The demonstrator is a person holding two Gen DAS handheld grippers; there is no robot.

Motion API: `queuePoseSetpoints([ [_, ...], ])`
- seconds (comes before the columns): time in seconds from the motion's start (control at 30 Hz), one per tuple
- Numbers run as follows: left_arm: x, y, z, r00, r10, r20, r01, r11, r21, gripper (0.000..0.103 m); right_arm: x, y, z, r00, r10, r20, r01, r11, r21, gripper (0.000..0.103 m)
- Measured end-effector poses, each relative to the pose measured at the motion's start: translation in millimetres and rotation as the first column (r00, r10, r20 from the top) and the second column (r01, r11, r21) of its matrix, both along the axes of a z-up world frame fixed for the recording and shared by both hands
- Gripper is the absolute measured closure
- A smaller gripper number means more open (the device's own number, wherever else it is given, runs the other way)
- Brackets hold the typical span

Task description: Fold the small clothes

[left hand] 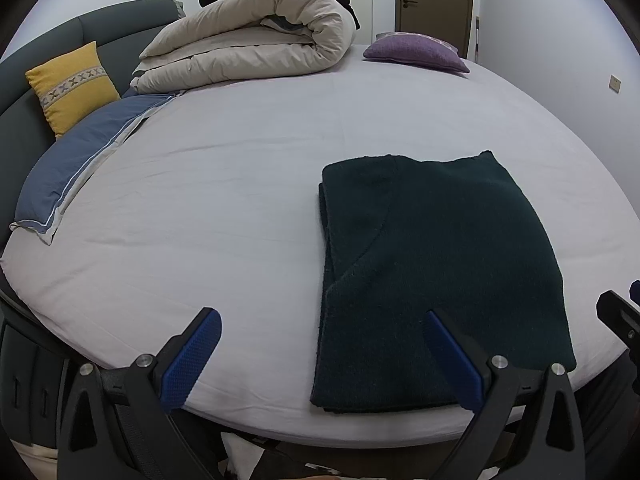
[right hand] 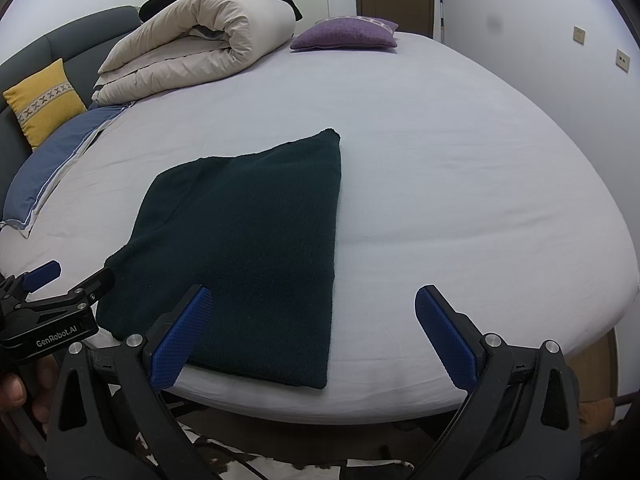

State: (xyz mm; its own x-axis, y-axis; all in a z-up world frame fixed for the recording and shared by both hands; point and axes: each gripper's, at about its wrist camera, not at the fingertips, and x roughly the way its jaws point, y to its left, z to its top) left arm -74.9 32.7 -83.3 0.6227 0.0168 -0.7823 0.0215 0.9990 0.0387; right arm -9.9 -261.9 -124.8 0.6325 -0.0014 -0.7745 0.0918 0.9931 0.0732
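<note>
A dark green knit garment [left hand: 436, 272] lies folded into a flat rectangle on the bed near its front edge; it also shows in the right wrist view [right hand: 248, 256]. My left gripper [left hand: 322, 320] is open and empty, above the garment's near left corner, its right finger over the cloth. My right gripper [right hand: 310, 300] is open and empty, over the garment's near right edge. The left gripper [right hand: 68, 280] also shows at the left of the right wrist view, held in a hand.
The bed [left hand: 240, 200] has a pale sheet. A rolled beige duvet [left hand: 256, 36] lies at the back, a purple cushion [left hand: 416, 52] beside it. A yellow cushion [left hand: 72, 84] and a blue pillow [left hand: 84, 160] sit at the left by the grey headboard. A door stands behind.
</note>
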Motion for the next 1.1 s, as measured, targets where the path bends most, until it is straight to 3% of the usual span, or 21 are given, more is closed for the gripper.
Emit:
queuePoseSetpoints([
  [1.1,2.0,-0.8,-2.2,1.000,-0.012,-0.006,0.012,1.000,-0.005,0.000,-0.3,3.7,-1.1,1.000,0.001,-0.001,-0.001,1.000,0.006,0.000],
])
